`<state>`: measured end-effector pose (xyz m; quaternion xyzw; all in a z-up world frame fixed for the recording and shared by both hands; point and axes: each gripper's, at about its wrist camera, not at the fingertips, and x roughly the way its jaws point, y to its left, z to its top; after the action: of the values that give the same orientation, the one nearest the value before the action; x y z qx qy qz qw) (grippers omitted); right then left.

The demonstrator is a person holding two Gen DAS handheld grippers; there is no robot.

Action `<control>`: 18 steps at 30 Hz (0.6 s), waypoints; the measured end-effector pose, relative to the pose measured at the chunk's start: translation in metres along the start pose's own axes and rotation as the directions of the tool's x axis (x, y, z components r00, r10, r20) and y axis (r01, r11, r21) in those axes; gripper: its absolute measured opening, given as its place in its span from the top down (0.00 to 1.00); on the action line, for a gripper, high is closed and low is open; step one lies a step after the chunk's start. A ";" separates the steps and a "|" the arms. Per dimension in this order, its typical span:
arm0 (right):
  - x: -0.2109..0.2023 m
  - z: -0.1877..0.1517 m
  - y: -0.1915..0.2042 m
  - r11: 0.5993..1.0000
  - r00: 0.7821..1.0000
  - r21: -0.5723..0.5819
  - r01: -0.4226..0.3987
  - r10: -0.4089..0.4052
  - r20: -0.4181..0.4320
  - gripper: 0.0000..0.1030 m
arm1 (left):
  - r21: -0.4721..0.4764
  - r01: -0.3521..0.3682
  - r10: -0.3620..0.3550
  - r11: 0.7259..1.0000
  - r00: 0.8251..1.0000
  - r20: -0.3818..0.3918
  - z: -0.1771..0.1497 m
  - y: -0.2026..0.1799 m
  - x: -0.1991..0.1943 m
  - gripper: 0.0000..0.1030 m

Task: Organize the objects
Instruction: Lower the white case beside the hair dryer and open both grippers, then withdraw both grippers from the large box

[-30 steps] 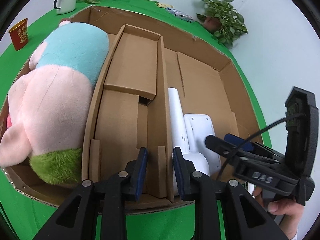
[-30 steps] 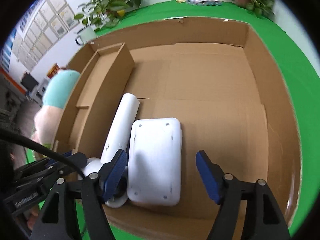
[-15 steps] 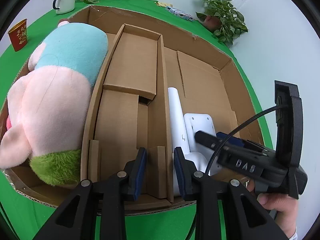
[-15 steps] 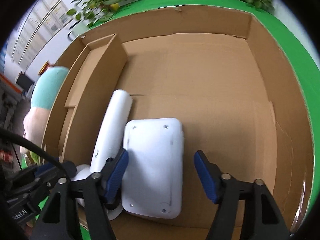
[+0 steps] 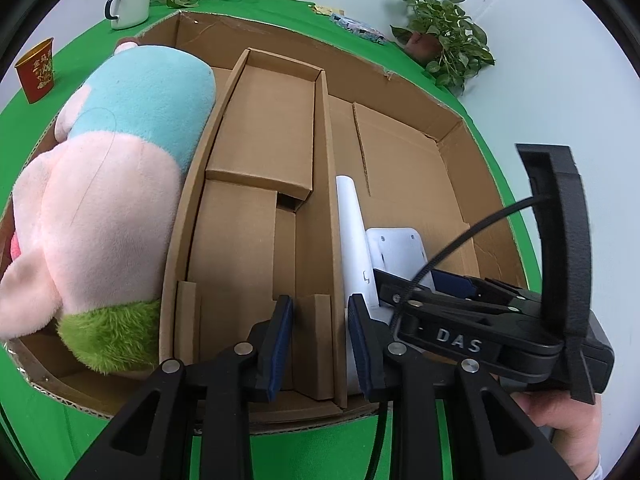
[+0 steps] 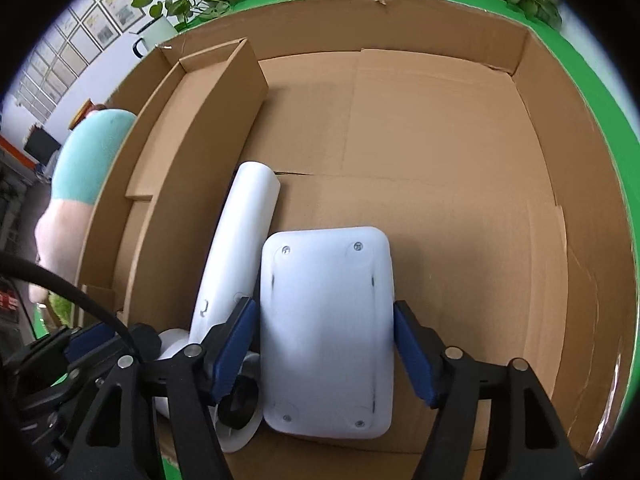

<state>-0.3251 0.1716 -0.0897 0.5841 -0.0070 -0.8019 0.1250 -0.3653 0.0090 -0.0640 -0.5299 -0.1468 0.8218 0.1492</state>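
Your right gripper has come down and forward over the last second: the white pad, which sat ahead of the fingers and off to their left, now lies squarely between them. The jaws are wide open, one blue finger on each long edge, close to the sides but I can't tell whether they touch. Nothing is gripped yet.

The pad lies flat, underside up, on the floor of the box, in the large right compartment near the front wall. The white tube lies just beside its left edge, against the cardboard divider.

Your left gripper has barely moved. It is partly open, straddling the divider's near end without clamping it, and holds nothing. The plush fills the left compartment.

So you are lined up for the grasp. The left finger sits in the narrow gap between pad and tube; closing should catch the pad alone, but watch that it doesn't nudge the tube.
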 end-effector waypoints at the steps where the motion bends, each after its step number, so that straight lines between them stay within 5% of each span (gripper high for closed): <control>1: 0.000 0.000 0.000 1.000 1.000 0.001 0.003 -0.003 0.002 0.36 | 0.003 0.000 0.000 1.000 1.000 0.000 0.000 0.000 0.000 0.74; 11: -0.004 -0.002 -0.016 0.994 1.000 0.113 -0.007 0.006 0.008 0.36 | 0.001 0.006 -0.006 1.000 1.000 -0.004 -0.001 -0.001 0.000 0.74; 18: -0.006 -0.004 -0.024 0.972 0.993 0.207 -0.111 0.116 -0.011 0.37 | 0.018 0.017 -0.017 1.000 1.000 0.002 -0.001 -0.003 -0.002 0.70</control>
<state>-0.3240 0.1963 -0.0895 0.6016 -0.1220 -0.7818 0.1093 -0.3633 0.0106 -0.0617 -0.5263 -0.1438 0.8225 0.1607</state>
